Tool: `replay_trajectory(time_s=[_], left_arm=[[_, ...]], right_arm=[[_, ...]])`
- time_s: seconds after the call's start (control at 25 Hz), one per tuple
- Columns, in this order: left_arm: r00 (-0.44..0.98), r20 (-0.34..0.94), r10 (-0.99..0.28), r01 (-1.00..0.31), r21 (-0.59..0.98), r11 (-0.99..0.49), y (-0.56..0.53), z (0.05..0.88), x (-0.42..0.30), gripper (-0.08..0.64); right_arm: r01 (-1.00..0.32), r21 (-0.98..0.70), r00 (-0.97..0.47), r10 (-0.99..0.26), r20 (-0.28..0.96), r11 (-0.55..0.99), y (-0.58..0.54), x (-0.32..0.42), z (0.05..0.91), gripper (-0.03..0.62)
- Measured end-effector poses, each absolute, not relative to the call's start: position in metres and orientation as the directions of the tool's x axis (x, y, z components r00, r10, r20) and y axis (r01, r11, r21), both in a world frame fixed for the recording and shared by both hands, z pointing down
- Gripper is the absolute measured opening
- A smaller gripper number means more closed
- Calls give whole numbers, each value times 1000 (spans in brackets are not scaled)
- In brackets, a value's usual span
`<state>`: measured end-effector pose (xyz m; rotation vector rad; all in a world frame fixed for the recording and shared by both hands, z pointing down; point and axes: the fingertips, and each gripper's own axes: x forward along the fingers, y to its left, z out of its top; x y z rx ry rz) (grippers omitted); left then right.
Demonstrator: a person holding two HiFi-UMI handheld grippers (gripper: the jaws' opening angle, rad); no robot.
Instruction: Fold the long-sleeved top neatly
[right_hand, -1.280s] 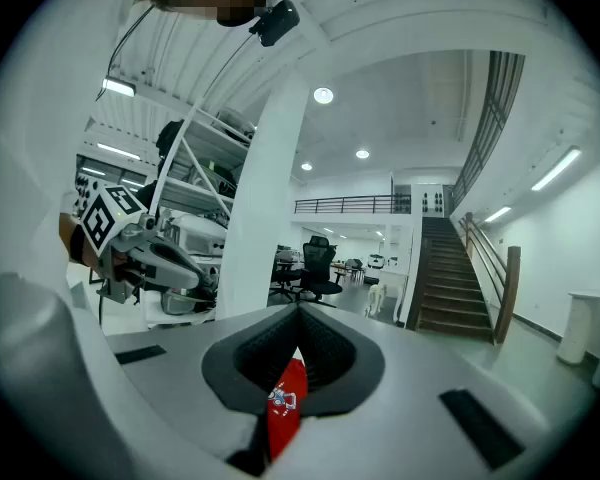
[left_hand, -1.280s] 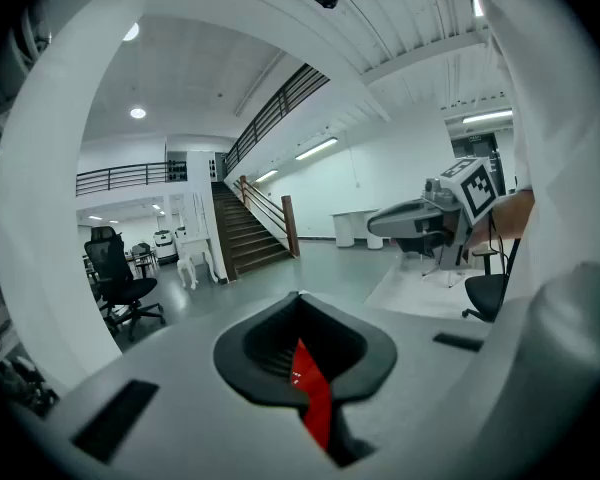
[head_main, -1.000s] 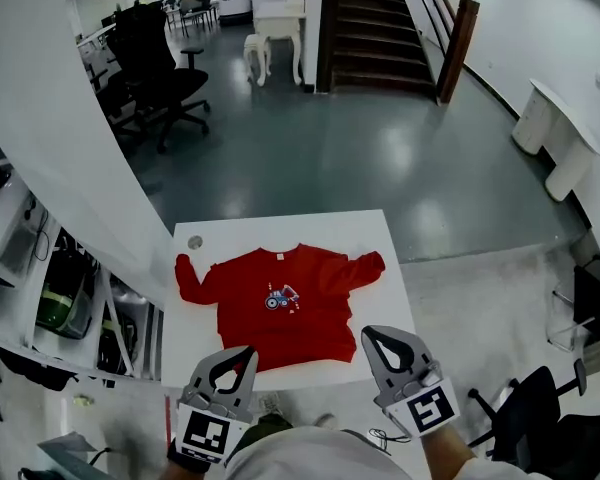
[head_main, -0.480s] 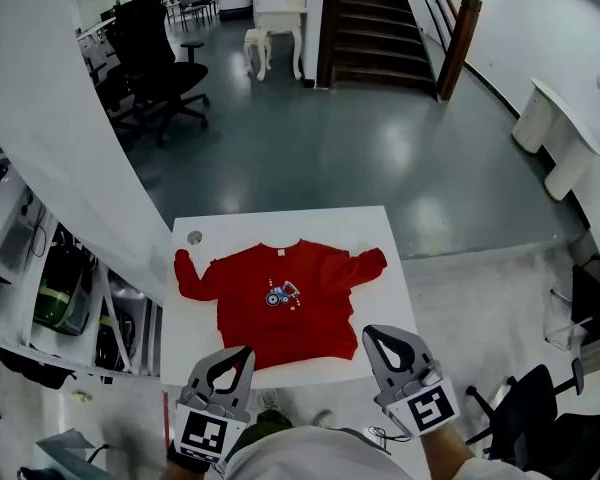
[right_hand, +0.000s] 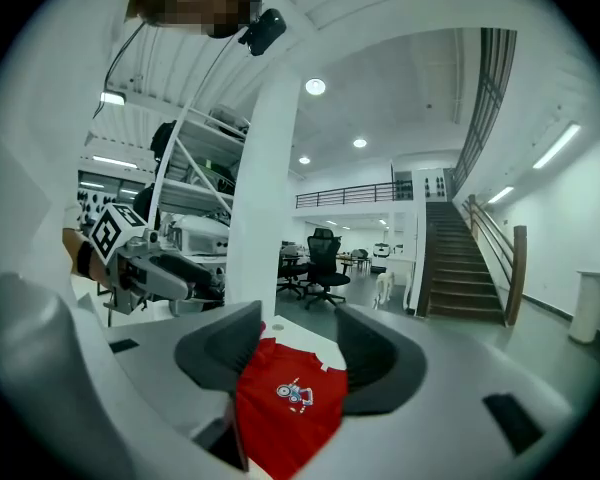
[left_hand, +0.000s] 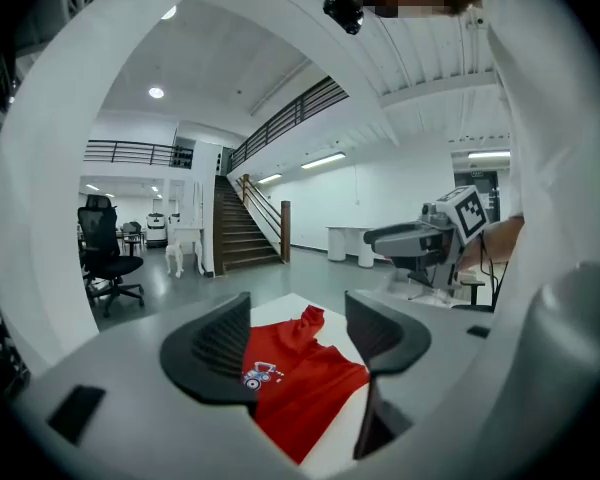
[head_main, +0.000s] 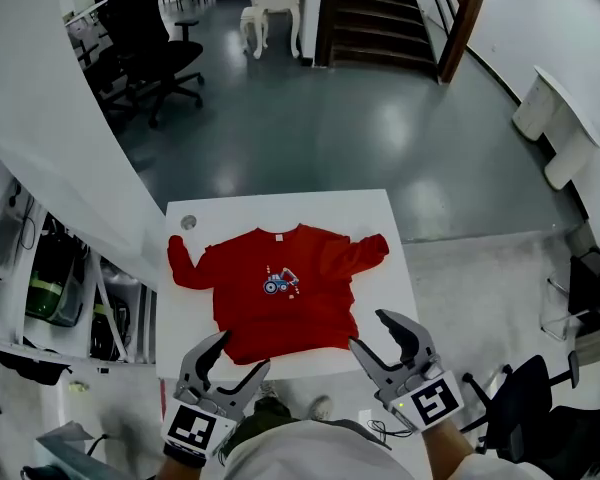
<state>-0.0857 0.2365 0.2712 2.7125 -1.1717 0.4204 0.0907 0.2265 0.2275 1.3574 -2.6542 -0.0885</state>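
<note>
We hold the left gripper and right gripper at the near edge of the white table. Both pairs of jaws have just been opening and grip nothing. The red long-sleeved top lies flat, print up. A round fitting, possibly a cable port, sits at the far-left corner. Beyond are the glossy grey floor, the staircase and an office chair.

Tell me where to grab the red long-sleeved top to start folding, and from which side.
Grip the red long-sleeved top at its two hem corners, coming in low from the near edge of the white table. It lies flat, print up, hem nearest you, sleeves spread at the far side, so the hem is probably the easiest edge to pinch.
</note>
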Motion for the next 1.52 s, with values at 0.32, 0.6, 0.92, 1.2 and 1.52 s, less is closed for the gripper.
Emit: replay_trajectory(time_s=[0.32, 0.6, 0.92, 1.2, 1.52], left_arm=[[675, 351, -649, -707, 56, -705, 232, 292, -82, 393], [651, 419, -633, -709, 40, -704, 232, 345, -87, 393], [607, 540, -583, -701, 19, -712, 238, 441, -94, 390], [533, 640, -553, -709, -18, -705, 236, 511, -114, 361], [475, 699, -535, -734, -20, -679, 230, 563, -132, 288]], right_arm=[[-774, 97, -597, -773, 215, 626, 230, 95, 257, 396], [-752, 64, -584, -709, 395, 656, 238, 98, 327, 393], [-743, 36, -580, -669, 464, 669, 242, 101, 405, 332], [-752, 26, -551, -650, 523, 659, 239, 106, 463, 278], [-757, 21, -518, -619, 590, 654, 238, 112, 519, 250]])
